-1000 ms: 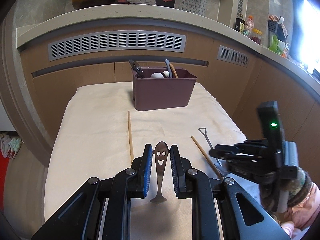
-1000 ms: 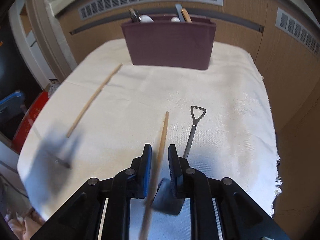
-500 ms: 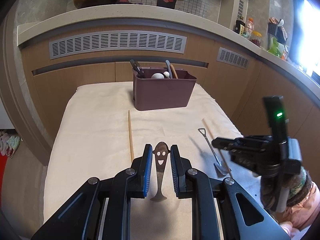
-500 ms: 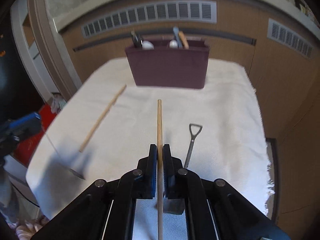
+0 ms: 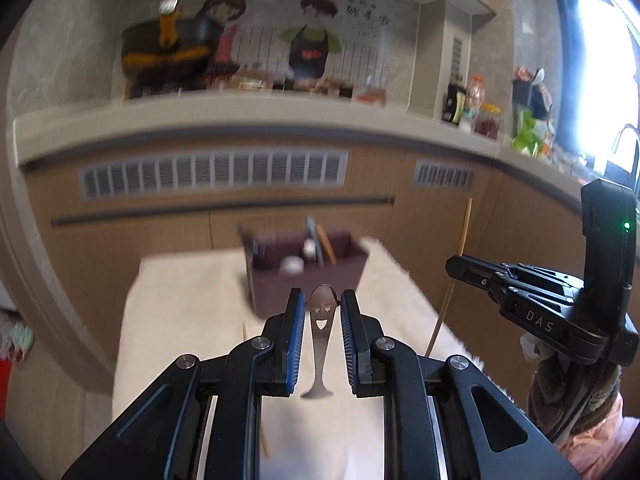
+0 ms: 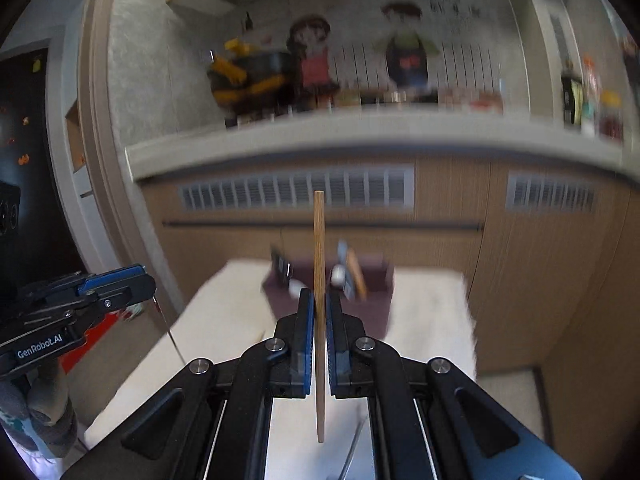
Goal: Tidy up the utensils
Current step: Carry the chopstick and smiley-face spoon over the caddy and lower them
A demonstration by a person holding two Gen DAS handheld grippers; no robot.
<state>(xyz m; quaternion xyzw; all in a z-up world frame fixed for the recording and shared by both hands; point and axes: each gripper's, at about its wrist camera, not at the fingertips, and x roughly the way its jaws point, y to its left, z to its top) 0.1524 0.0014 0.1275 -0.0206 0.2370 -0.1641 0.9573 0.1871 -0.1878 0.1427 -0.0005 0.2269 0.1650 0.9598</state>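
**Both grippers aloft, each with a utensil**

"DAS" is printed in pale letters on the side of the right gripper as the left wrist view catches it; "GenRobot.AI" reads on the body of the left gripper in the right wrist view. The wall mural behind the counter carries handwriting too blurred to read.

Only the left view shows the window and the jars and bottles at the counter's right end. Only the right view shows the dark door with orange stickers at the left edge and the shovel-shaped spoon, a sliver of which lies on the cloth below the fingers.

The left gripper stands narrowly open around a metal spoon with a smiley face cut in it; the spoon hangs between the blue pads, above the cloth, though contact with the pads cannot be made out. The right gripper is clamped on 1 chopstick, which stands nearly upright and runs past the fingers at both ends. A 2nd chopstick lies on the cloth. The caddy, holding several utensils, sits at the cloth's far end.
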